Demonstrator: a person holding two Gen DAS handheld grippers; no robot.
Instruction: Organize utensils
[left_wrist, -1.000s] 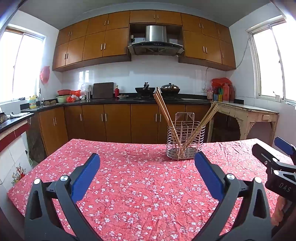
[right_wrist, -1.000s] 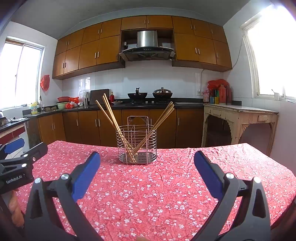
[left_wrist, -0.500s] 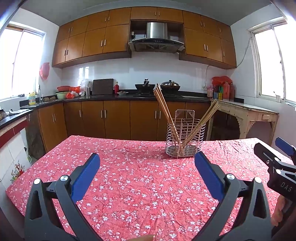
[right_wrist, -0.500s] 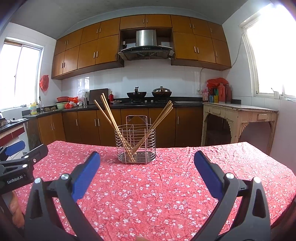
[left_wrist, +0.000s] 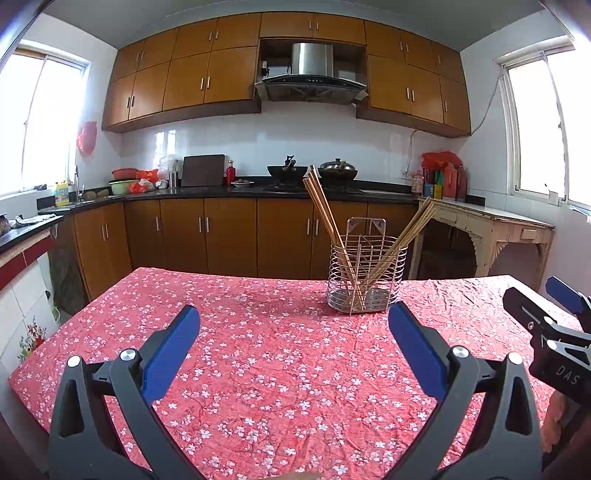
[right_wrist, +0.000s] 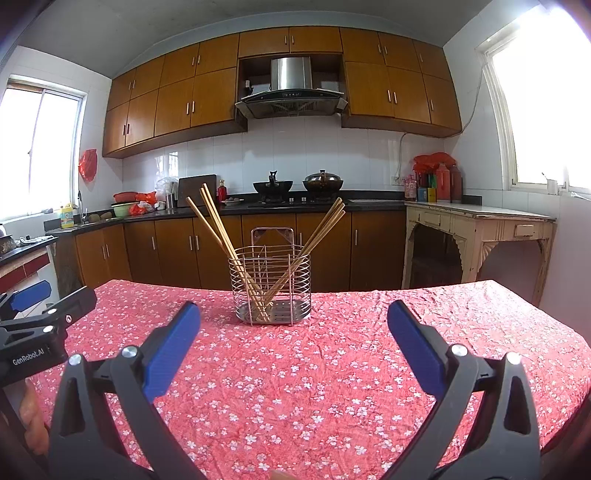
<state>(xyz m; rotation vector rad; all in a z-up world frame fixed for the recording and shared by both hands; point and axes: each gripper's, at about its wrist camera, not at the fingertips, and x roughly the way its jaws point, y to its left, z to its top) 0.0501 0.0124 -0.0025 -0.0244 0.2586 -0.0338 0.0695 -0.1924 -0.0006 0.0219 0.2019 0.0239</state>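
Covering the whole foreground, a table (left_wrist: 122, 325) with a red flowered cloth (right_wrist: 332, 369) fills both views, kitchen cabinets (right_wrist: 184, 247) and counter (left_wrist: 221, 192) behind, a worn cream side table (right_wrist: 480, 221) to the right. Left gripper (left_wrist: 293, 321) hovers over the cloth, blue fingers (left_wrist: 173, 347) spread wide, nothing between them. Right gripper (right_wrist: 293, 317) same: fingers (right_wrist: 413, 343) wide apart, holding nothing, above the cloth. Each gripper shows at the edge of the other's view, side by side, apart. Wire utensil holder (right_wrist: 272, 286) stands upright on the cloth toward the far edge, ahead of both grippers, not touched. Inside it, chopsticks (right_wrist: 218, 229) lean in two bunches, one to the left, one to the right (right_wrist: 325, 225), crossing low down in the holder. On the stove behind: wok (left_wrist: 287, 170) and lidded pot (left_wrist: 338, 169).
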